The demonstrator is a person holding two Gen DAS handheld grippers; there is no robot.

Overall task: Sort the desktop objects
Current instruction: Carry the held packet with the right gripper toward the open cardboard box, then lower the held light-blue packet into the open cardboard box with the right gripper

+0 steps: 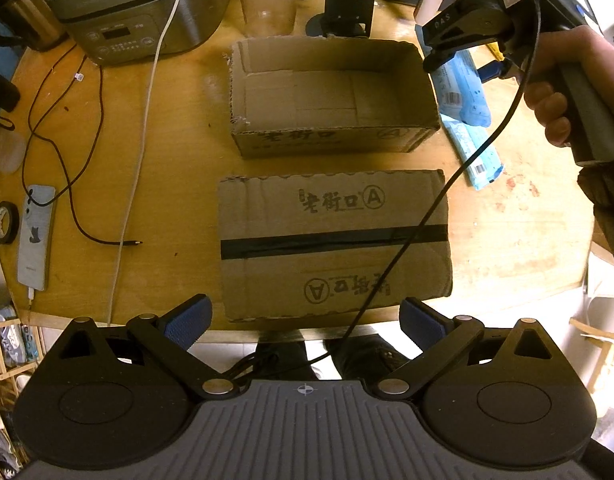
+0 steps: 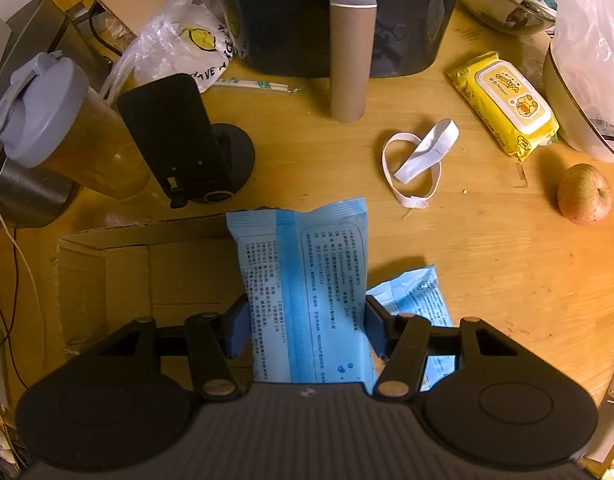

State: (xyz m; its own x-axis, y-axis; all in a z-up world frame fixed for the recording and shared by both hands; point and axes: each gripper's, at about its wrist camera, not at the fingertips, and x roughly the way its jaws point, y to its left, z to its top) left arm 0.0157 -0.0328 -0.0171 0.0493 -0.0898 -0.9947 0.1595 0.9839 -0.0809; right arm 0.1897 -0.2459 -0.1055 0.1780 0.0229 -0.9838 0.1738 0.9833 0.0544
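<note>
The right gripper (image 2: 305,326) is seen closed on a blue packet (image 2: 307,292), its two blue pads pressed against the packet's long sides, and the packet is held above the right end of an open cardboard box (image 2: 107,272). In the left wrist view the same gripper (image 1: 447,46) is carried by a hand (image 1: 563,80) at the upper right, just beside the box's (image 1: 331,96) right wall. A second blue packet (image 2: 417,294) is left lying on the wooden bench (image 2: 507,260) just to the right of the box. The left gripper (image 1: 305,318) is held wide open with nothing between its fingers, near the front edge of the bench, over a flattened cardboard sheet (image 1: 335,244) that is taped with a black strip and laid in front of the box. Further back on the bench a white elastic band (image 2: 419,160), a yellow wipes pack (image 2: 505,106) and an apple (image 2: 585,194) are seen, well apart from the box. A phone (image 1: 35,236) is seen at the left, plugged into a cable.
</note>
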